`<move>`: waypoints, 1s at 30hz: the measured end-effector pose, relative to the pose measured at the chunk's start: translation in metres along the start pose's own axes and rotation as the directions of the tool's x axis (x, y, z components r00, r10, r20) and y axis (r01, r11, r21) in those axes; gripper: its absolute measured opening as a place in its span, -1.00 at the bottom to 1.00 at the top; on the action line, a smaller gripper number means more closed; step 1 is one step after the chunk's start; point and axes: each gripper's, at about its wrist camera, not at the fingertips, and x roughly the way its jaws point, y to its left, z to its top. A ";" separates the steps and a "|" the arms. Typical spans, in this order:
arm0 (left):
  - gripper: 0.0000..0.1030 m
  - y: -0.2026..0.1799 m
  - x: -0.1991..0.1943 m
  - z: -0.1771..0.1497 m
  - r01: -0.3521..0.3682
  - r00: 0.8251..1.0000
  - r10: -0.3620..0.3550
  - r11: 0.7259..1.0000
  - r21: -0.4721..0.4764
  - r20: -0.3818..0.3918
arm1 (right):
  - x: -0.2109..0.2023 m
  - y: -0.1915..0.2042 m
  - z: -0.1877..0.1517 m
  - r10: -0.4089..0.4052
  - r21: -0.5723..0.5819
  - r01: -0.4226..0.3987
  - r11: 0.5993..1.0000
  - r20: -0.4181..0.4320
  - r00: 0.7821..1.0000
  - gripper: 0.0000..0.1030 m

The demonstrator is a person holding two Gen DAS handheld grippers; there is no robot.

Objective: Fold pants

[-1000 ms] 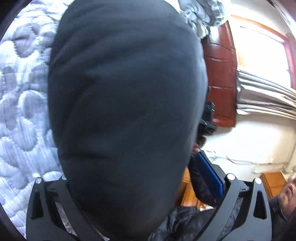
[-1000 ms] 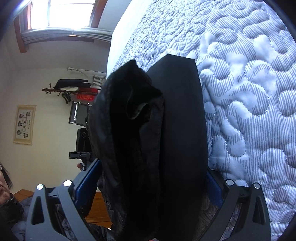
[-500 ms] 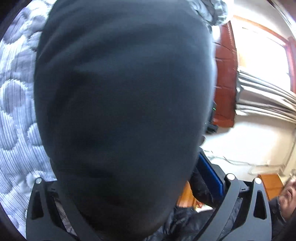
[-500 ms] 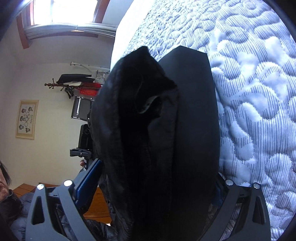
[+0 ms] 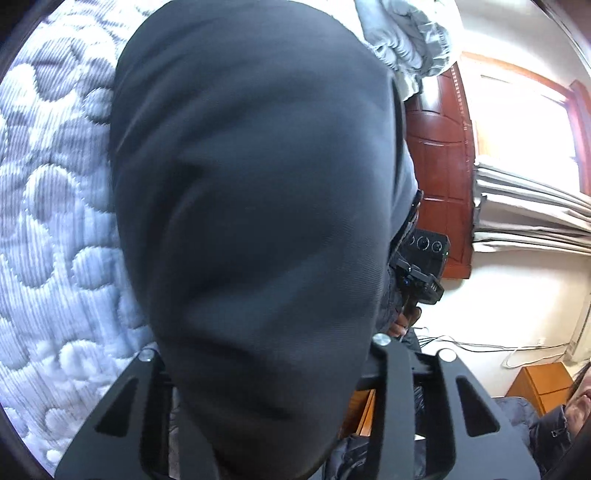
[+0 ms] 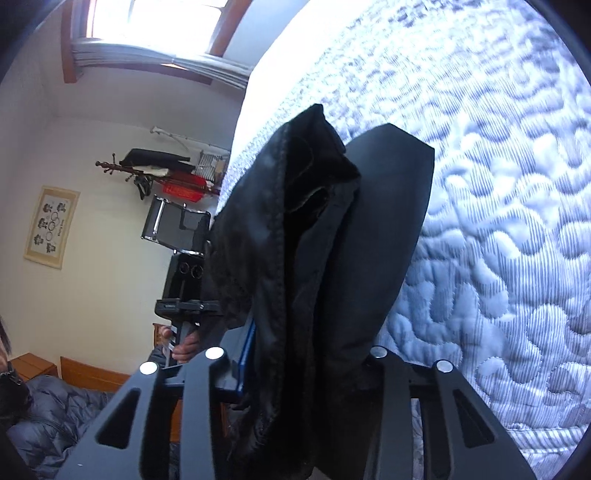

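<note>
Dark pants [image 5: 258, 221] fill most of the left wrist view, draped over and hiding my left gripper's fingertips; the gripper [image 5: 266, 369] is shut on the cloth. In the right wrist view the pants [image 6: 314, 277] hang bunched with the waistband edge showing, clamped in my right gripper [image 6: 295, 369], which is shut on them. The cloth is held above the quilted mattress [image 6: 498, 221]. The right gripper body [image 5: 421, 266] shows past the cloth in the left view, and the left gripper body [image 6: 184, 280] shows in the right view.
The blue-white quilted mattress [image 5: 55, 221] lies under the pants. A grey bundled blanket [image 5: 410, 33] sits at its far end. A red wooden door [image 5: 439, 166], a window [image 6: 147, 26] and a coat rack [image 6: 155, 166] stand beyond the bed.
Both grippers' jaws have closed in narrower on the pants. The cloth has shifted in both views, showing more mattress and room around it.
</note>
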 end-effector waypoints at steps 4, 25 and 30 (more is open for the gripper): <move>-0.32 -0.012 0.000 0.002 0.057 0.996 -0.060 0.997 0.053 0.062 | -0.005 0.020 0.013 0.003 -0.049 -0.001 0.999 0.034 0.999 -0.32; -0.14 0.001 -0.057 0.107 0.015 0.982 -0.007 0.999 -0.041 0.191 | 0.102 0.001 0.151 0.031 0.037 -0.029 0.999 -0.054 0.998 -0.28; 0.04 0.001 -0.049 0.110 0.011 0.981 -0.008 1.000 -0.015 0.192 | 0.097 -0.018 0.143 0.054 0.071 -0.052 0.996 -0.030 0.998 -0.08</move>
